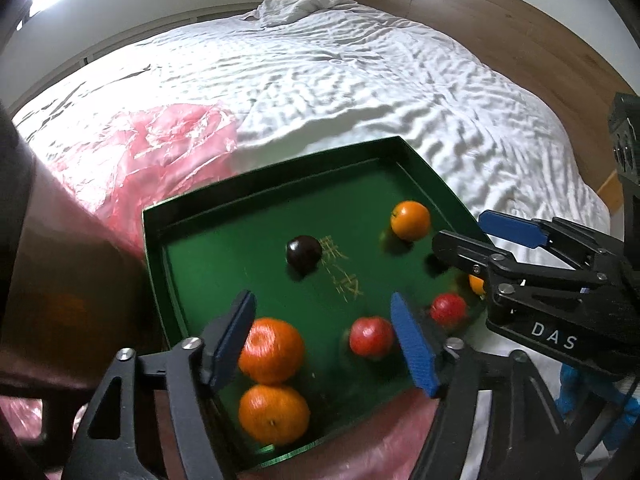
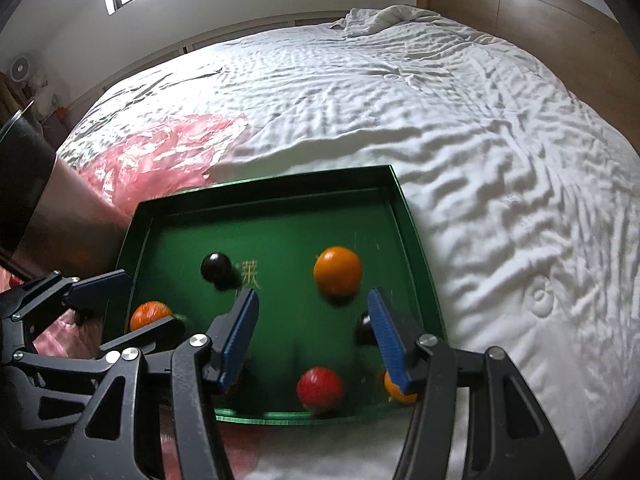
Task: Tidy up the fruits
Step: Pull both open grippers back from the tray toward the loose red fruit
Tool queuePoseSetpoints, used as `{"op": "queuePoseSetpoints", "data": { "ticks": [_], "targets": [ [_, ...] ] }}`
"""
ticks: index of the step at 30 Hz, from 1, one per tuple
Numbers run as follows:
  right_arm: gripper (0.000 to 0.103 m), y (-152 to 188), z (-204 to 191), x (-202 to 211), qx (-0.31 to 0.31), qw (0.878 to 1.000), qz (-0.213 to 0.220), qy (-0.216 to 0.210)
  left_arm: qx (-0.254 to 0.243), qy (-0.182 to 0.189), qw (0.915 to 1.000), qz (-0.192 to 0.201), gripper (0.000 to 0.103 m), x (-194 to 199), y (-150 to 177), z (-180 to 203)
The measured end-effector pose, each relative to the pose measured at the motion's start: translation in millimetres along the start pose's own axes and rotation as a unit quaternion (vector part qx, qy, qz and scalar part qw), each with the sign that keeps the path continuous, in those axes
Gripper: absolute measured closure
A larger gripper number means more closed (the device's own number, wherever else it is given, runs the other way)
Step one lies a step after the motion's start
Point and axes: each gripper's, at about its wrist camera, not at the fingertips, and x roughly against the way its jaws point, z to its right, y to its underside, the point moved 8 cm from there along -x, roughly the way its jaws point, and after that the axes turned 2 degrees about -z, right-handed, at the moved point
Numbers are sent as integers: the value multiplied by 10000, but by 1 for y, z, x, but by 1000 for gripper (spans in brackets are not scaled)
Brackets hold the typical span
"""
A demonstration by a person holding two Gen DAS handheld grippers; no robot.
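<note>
A green tray lies on the bed and holds loose fruit: two big oranges at its near left, two red fruits, a smaller orange at the far right and a dark plum in the middle. My left gripper is open and empty over the tray's near edge. My right gripper is open and empty above the tray, with a red fruit below it, an orange and a plum beyond. It also shows in the left wrist view.
The tray sits on a rumpled white bedsheet. A pink plastic bag lies left of the tray. A wooden headboard runs along the far right. A dark brown object stands at the left edge.
</note>
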Motion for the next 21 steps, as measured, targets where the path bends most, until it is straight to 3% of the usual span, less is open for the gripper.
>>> {"op": "queuePoseSetpoints", "data": {
  "ticks": [14,21],
  "targets": [
    [0,50,-39,37,274,9995,-124,114,-437,182,9989,-36,30,40,66,10],
    [0,78,-77,51,306,9993,-199,28,-424,77,9989,-158,30,71,116,-15]
  ]
}}
